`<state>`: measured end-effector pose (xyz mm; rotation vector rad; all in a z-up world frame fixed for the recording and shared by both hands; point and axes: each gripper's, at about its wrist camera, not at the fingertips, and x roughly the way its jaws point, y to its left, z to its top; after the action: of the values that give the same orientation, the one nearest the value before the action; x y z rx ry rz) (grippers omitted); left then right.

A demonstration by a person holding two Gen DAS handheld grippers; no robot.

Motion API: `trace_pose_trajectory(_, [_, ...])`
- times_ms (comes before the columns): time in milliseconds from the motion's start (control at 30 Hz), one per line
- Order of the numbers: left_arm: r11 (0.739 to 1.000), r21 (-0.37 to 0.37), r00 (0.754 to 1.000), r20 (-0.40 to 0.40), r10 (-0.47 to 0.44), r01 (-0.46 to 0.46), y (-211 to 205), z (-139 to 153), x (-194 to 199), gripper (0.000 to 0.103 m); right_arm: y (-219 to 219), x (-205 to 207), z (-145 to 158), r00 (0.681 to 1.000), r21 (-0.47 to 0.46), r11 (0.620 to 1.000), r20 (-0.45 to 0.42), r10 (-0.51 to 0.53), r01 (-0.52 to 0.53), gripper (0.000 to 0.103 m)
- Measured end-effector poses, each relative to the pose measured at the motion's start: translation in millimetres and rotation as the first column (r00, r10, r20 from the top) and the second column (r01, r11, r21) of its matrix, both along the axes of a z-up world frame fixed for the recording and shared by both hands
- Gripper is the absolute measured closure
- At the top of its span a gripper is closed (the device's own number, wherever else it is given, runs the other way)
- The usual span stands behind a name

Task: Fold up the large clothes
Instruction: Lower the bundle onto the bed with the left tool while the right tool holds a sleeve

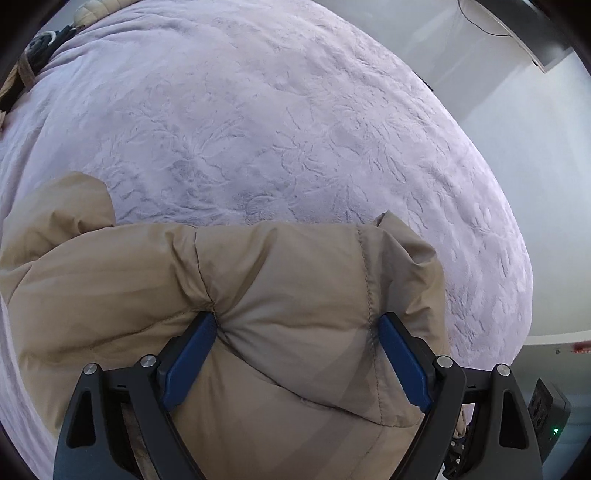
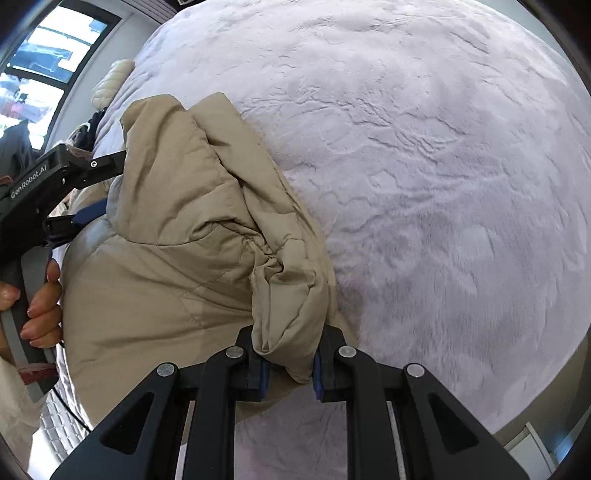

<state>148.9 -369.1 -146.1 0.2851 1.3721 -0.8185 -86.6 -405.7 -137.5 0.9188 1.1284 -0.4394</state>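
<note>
A tan quilted puffer jacket lies on a pale lilac plush bedspread. My left gripper is shut on a thick puffy fold of the jacket, its blue pads pressed into the fabric. My right gripper is shut on a bunched edge of the same jacket, which spreads to the left over the bedspread. The left gripper also shows in the right wrist view at far left, held by a hand.
More clothes are piled at the bed's far corner, also seen in the right wrist view. A white wall and a desk edge lie beyond the bed. A window is at far left.
</note>
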Motion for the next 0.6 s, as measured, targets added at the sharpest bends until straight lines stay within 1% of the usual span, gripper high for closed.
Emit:
trace_pose_trajectory(67, [1.000,0.003,1.000,0.001,-0.002,0.002,2.7,0.2,0.3,0.014,-3.7,2.1,-1.3,1.000,0.020,1.000,0.001,0.005,-0.005,0.084])
trace_pose_trajectory(167, [1.000,-0.002,1.000,-0.007,0.002,-0.002,7.9,0.9,1.9,0.014,-9.3,-5.4,5.0,1.000,0.066,0.998,0.021,-0.001,0.000,0.084])
trace_pose_trajectory(267, [1.000,-0.005,1.000,-0.002,0.008,-0.008,10.1,2.4,2.5,0.014,-17.4,-22.2,16.9,0.999,0.098,0.995,0.041,-0.021,0.017,0.083])
trace_pose_trajectory(333, [1.000,-0.003,1.000,0.004,0.010,-0.010,10.6,3.0,2.6,0.014,-22.1,-29.6,29.6,0.998,0.084,0.996,0.052,-0.022,0.017,0.082])
trace_pose_trajectory(467, [1.000,0.006,1.000,0.018,0.020,-0.020,11.1,6.6,1.6,0.013,-29.7,-29.6,57.5,0.998,0.019,1.000,0.064,-0.002,0.001,0.082])
trace_pose_trajectory(500, [1.000,0.011,0.999,0.024,0.023,-0.023,11.9,8.8,0.8,0.014,-31.2,-27.4,64.6,0.998,0.000,1.000,0.069,0.006,-0.006,0.082])
trace_pose_trajectory(600, [0.999,0.021,0.998,0.043,0.041,-0.042,16.8,18.4,-1.7,0.013,-35.5,-4.2,78.3,0.994,-0.024,0.999,0.099,0.041,-0.039,0.082])
